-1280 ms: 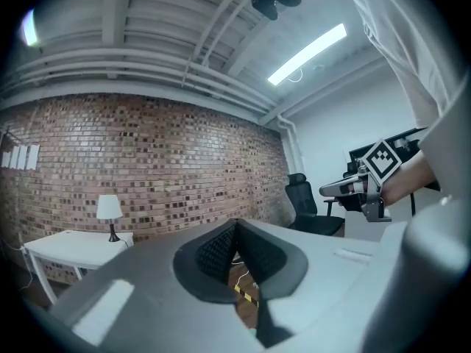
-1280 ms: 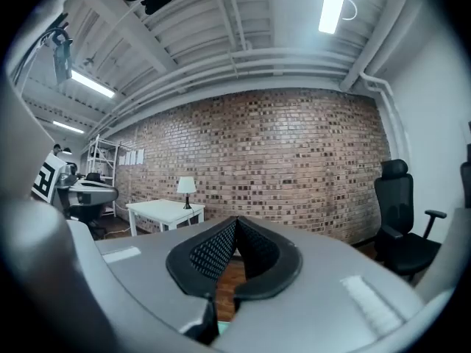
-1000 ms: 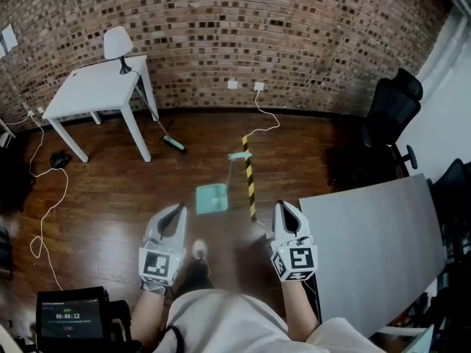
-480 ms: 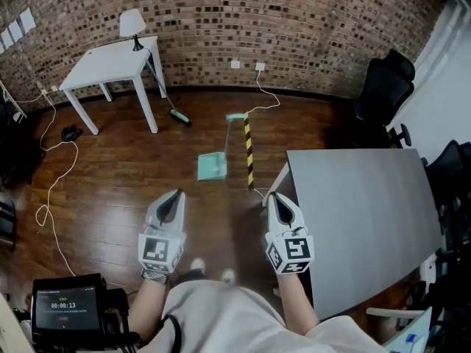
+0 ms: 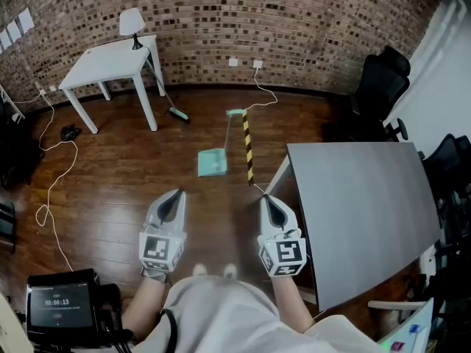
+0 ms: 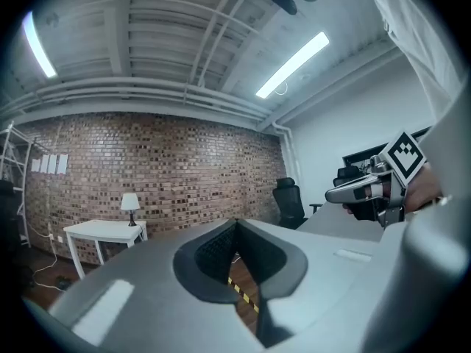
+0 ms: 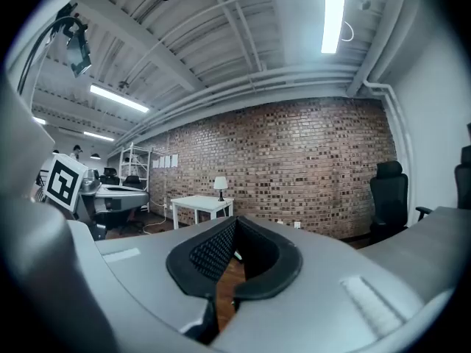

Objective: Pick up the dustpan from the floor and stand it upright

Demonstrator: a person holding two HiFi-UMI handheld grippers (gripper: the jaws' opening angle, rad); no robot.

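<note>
The teal dustpan [image 5: 212,163] lies flat on the wooden floor, its thin handle running back to a teal grip [image 5: 235,113]. Both grippers are held level, well short of it. My left gripper [image 5: 177,194] is shut and holds nothing, to the near left of the pan. My right gripper [image 5: 264,198] is also shut and bare, to the near right. In the left gripper view the shut tips [image 6: 235,225] point at the brick wall, and the dustpan is hidden behind them. The right gripper view shows shut tips [image 7: 235,223] too.
A yellow-and-black striped strip [image 5: 248,147] lies just right of the dustpan. A grey table [image 5: 360,212] stands close on the right, next to my right gripper. A white table [image 5: 110,61] with a lamp and a leaning broom [image 5: 176,114] stands at the back left. Black office chairs [image 5: 379,94] and floor cables [image 5: 51,190] are around.
Over the second, both grippers and the view drew back together, so the dustpan now lies farther ahead. The grey table now reaches closer to my right gripper. Both jaws stayed shut.
</note>
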